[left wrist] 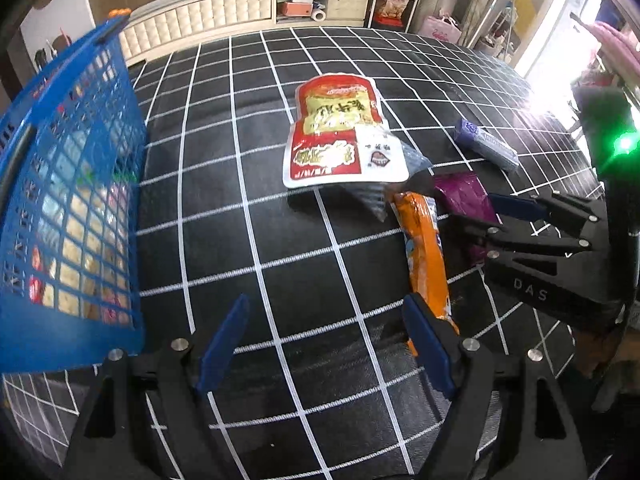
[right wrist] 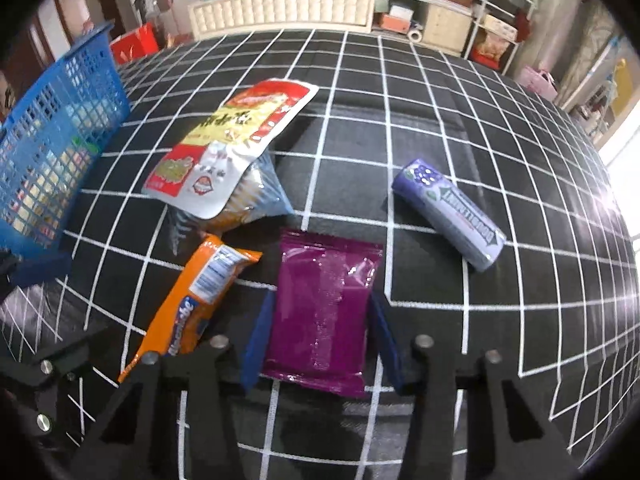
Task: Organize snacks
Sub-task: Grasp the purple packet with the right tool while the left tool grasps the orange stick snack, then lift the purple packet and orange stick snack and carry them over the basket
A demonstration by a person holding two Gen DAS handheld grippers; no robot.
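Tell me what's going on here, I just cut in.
A person is sorting snacks into a blue plastic basket that already holds some packets. The right tongs are open around a purple foil packet, not yet clamped. The left tongs are open and empty, beside an orange wrapped packet. A red-and-yellow pouch and a purple gum pack lie on the grid cloth.

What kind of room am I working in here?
Most likely a lived-in home room, perhaps a bedroom or storage room. The black grid cloth ends at a cream tufted headboard-like panel, with cluttered shelves and hanging bags behind.
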